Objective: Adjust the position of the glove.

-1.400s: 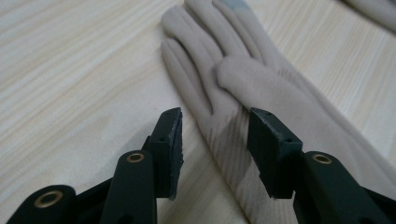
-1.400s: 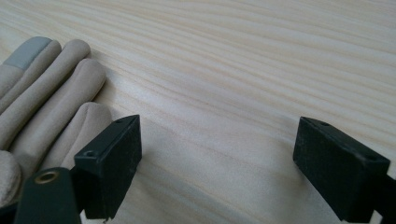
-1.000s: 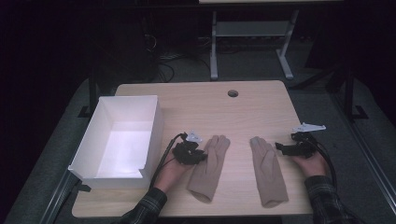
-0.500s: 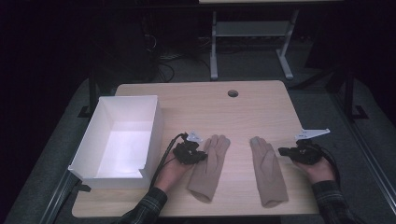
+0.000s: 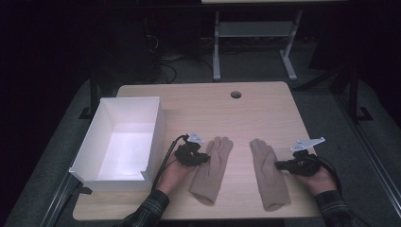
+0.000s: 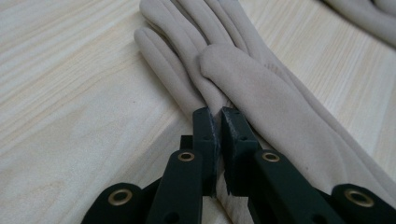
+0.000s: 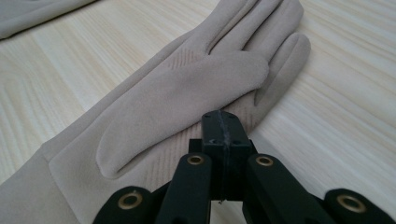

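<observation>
Left claw (image 5: pixel 201 159) pinches the left glove (image 5: pixel 211 170) at its nine o'clock edge, seemingly to lift it toward the white box (image 5: pixel 156 124). Right claw (image 5: pixel 281 165) sits clenched, empty, touching the right glove (image 5: pixel 267 172) at three o'clock, both gloves flat on the table (image 5: pixel 227 113).

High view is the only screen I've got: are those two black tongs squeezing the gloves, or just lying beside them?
Observer: The left tongs are closed to a thin slit at the edge of the left glove, and beige cloth shows in the slit.
Visitor: And the other one?
Observer: The right tongs are pressed fully together, tips at the edge of the right glove. I can't tell if cloth is caught.
Visitor: Are the gloves lying flat?
Observer: Yes, and each thumb lies folded across its palm.
</observation>
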Demonstrator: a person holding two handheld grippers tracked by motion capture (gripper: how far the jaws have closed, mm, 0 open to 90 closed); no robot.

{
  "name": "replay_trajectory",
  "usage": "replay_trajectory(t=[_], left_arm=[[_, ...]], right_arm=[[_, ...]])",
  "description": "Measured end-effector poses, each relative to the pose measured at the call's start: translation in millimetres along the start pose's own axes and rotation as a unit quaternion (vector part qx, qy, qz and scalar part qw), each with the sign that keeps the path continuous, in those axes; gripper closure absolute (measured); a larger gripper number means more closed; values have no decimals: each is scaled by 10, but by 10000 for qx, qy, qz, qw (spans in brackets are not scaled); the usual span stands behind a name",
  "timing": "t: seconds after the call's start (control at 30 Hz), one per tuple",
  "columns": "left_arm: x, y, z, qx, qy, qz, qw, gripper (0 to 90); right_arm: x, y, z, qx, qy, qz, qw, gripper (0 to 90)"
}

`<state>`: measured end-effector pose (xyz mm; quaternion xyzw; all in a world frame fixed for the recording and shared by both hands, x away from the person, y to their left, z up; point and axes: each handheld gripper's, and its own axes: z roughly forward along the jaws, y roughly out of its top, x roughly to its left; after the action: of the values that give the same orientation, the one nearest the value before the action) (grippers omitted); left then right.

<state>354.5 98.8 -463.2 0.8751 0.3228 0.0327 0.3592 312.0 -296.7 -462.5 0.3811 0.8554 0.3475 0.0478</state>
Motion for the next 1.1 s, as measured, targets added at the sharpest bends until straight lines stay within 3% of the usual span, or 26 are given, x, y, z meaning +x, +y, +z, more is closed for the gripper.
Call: replay_trajectory(t=[0.13,0.67,0.87,0.93,1.07,1.1], left_arm=[[15,3,-8,-127,-100,-187,9997,850],[-96,46,-4,-239,-525,-213,9981,851],[-112,39,-15,-249,-584,-203,9978,851],[-120,38,-28,-278,-625,-230,9974,851],[-136,42,-51,-342,-690,-255,9967,851],[-137,41,-56,-363,-714,-273,9964,851]], right_arm=[[52,51,59,-5,69,-62,10000,900],[206,174,183,16,230,-363,9991,900],[182,120,57,-71,170,-282,9994,900],[162,71,36,39,164,-269,9995,900],[163,55,66,148,370,-272,9988,900],[209,78,107,176,467,-397,9980,900]])
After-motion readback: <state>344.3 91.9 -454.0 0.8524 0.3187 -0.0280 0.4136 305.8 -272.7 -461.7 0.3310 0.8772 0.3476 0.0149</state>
